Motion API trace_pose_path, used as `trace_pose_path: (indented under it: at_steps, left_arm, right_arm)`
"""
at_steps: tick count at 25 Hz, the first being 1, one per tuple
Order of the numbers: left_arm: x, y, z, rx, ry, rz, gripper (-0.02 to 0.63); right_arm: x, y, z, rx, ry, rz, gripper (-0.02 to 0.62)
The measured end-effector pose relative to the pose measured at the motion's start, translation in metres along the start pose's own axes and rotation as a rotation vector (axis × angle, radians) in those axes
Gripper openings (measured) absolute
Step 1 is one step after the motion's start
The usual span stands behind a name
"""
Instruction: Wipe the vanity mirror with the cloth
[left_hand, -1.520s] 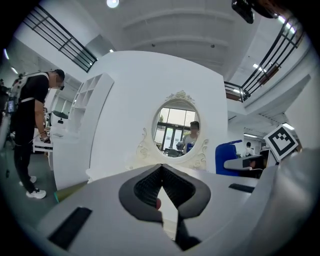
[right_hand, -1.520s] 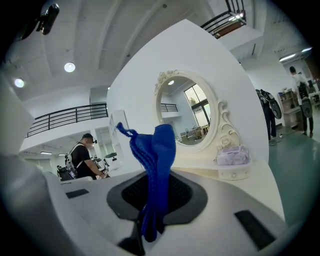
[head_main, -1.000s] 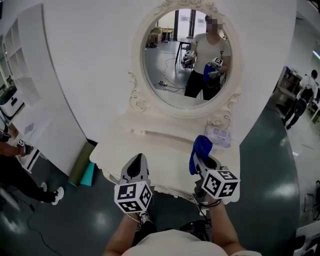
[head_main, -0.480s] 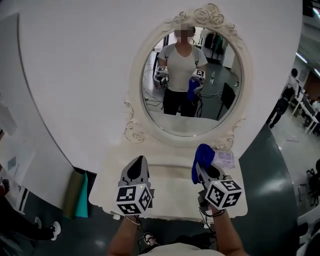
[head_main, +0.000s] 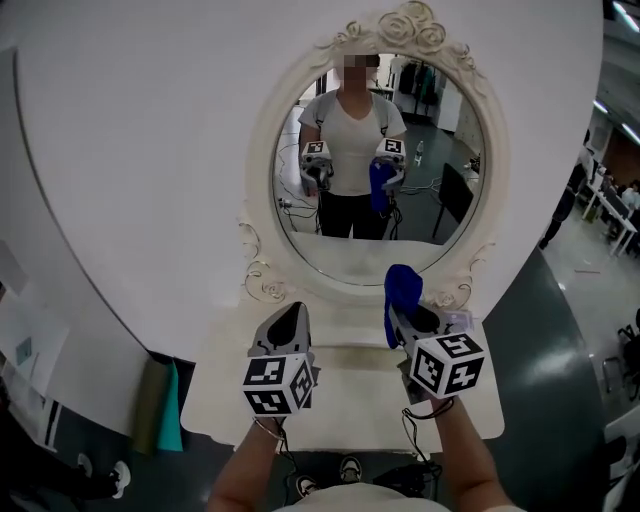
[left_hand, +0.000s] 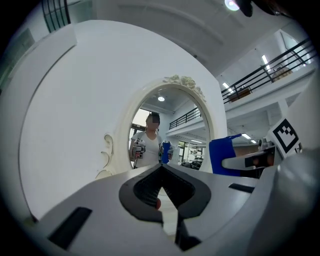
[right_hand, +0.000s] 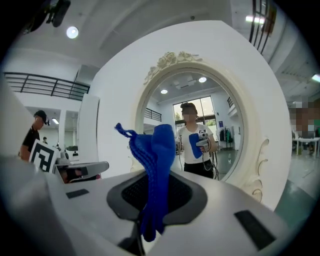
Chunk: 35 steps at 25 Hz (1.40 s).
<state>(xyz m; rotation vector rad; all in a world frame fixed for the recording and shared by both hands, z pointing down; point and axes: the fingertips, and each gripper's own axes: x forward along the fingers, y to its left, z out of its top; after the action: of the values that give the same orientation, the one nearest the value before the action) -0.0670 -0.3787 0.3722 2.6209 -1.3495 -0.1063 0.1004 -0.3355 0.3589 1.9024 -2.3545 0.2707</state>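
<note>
Empty left tongs (left_hand: 161, 167) closed; right tongs (right_hand: 156, 174) pinch cloth (right_hand: 154, 150).

Open hall with a curved partition.
White wall (head_main: 150, 150) rises behind a cream worktop (head_main: 350, 400); dark glossy floor (head_main: 560, 330), ceiling light (right_hand: 72, 32), railed upper gallery (left_hand: 280, 57).

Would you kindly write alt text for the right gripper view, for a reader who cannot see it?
The right gripper is shut on a blue cloth that stands up from its jaws, in front of a vanity mirror in an ornate white frame. The mirror reflects the person holding it.
</note>
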Motion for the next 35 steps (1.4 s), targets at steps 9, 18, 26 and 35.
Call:
trace_pose_path:
  at_steps: [9,18,26,35]
  left_arm:
    - [0.052,-0.005,0.108,0.201,-0.099,-0.024,0.005]
    - [0.086,0.022,0.220,0.274,-0.178,0.032,0.005]
    - [0.106,0.042,0.275,0.254,-0.178,0.097,0.005]
    - [0.105,0.074,0.279,0.288,-0.191,0.145,0.006]
  right_arm:
    - [0.023,0.007,0.130,-0.448,-0.056,-0.020,0.066]
    - [0.067,0.032,0.253,-0.826,-0.070,-0.158,0.066]
    - [0.116,0.050,0.310,-1.161,-0.045,-0.400,0.066]
    - [0.155,0.067,0.310,-1.196,-0.011,-0.419,0.066]
